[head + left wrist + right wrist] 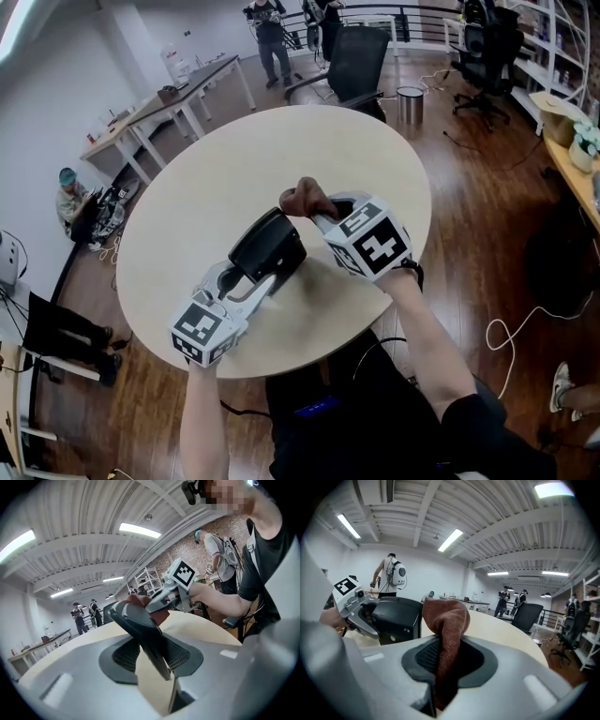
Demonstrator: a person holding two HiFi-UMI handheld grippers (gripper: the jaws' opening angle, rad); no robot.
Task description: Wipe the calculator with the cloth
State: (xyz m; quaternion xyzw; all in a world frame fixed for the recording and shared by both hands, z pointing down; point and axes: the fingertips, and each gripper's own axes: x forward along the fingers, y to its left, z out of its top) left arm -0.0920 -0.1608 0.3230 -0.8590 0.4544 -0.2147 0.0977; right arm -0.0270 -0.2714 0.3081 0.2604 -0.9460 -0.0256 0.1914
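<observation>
Closest to the person, both forearms reach out over the near edge of the round, pale worktop (234,159), each hand carrying a tool with a marker cube on it. The left hand-held gripper (151,658) is clamped on the near end of the black calculator (267,246); its pads press the two sides of the body, which stands on edge between them and slants up and away from the jaws.

Just beyond it, the right hand-held gripper (443,660) comes in from the right. Its jaws are closed tight on a reddish-brown cloth (446,616), whose bunched end sticks up out of them like a knob. That bunched end sits at the far, upper end of the calculator, right against it as far as I can see, so the two tools meet nose to nose over the middle of the worktop, the calculator on the left of the cloth in the right gripper view.

Further back, a black office chair (356,61) stands at the far edge of the worktop, with a small metal bin (410,103) beside it on the wooden floor. A row of long desks (178,103) runs along the left wall, a person sits low on the floor (70,199) near them, and two people stand (272,28) by the railing at the back.
</observation>
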